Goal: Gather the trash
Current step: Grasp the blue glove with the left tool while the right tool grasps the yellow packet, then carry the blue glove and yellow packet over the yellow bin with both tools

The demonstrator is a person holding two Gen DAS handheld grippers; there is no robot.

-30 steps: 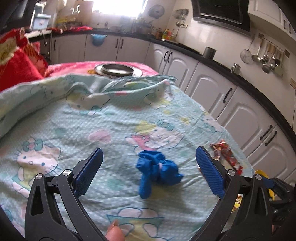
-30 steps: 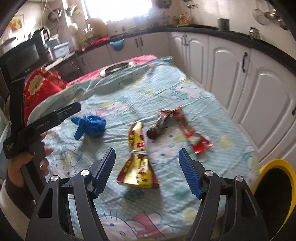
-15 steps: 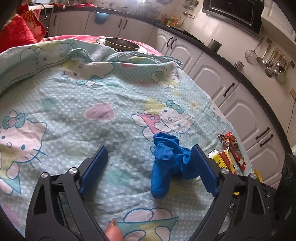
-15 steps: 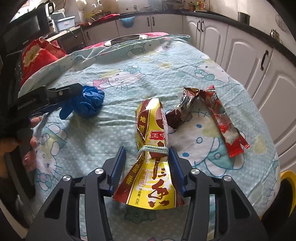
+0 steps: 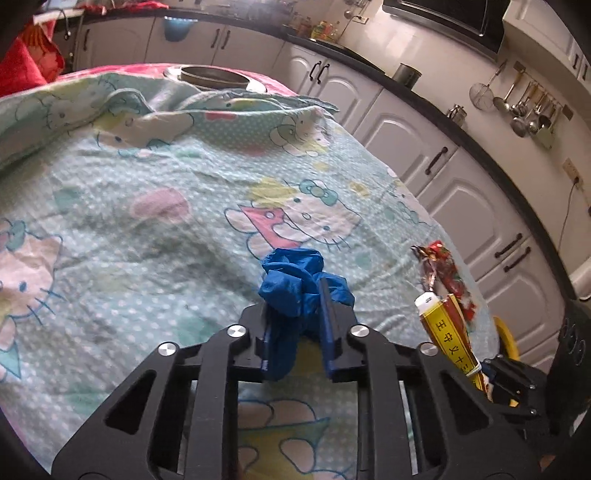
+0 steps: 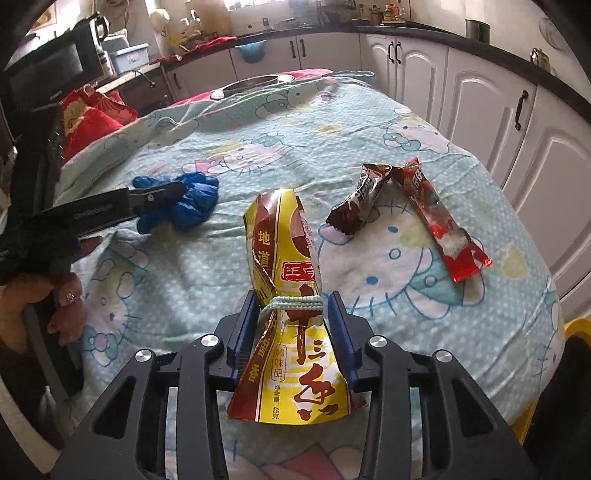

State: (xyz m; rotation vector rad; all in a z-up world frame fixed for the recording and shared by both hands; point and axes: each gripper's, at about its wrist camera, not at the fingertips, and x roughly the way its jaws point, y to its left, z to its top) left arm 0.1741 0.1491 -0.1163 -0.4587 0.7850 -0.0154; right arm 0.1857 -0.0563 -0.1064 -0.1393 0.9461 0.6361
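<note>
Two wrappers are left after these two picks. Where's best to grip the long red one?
Grip the red wrapper mid-length, coming from above with the fingers across its narrow width; it lies flat, and its far end touches the brown wrapper.

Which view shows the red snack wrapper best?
The right wrist view: the red snack wrapper lies whole and unobstructed on the cartoon sheet. The left wrist view shows it small and crumpled-looking near the frame's edge, partly behind the yellow packet.

We see soft daylight from a blown-out window (image 6: 255, 4) at the far wall, and only faint shadows on the bedsheet (image 5: 155, 206). Fisheye distortion bends the cabinets (image 5: 436, 147); corners go black, and detail is slightly soft.
</note>
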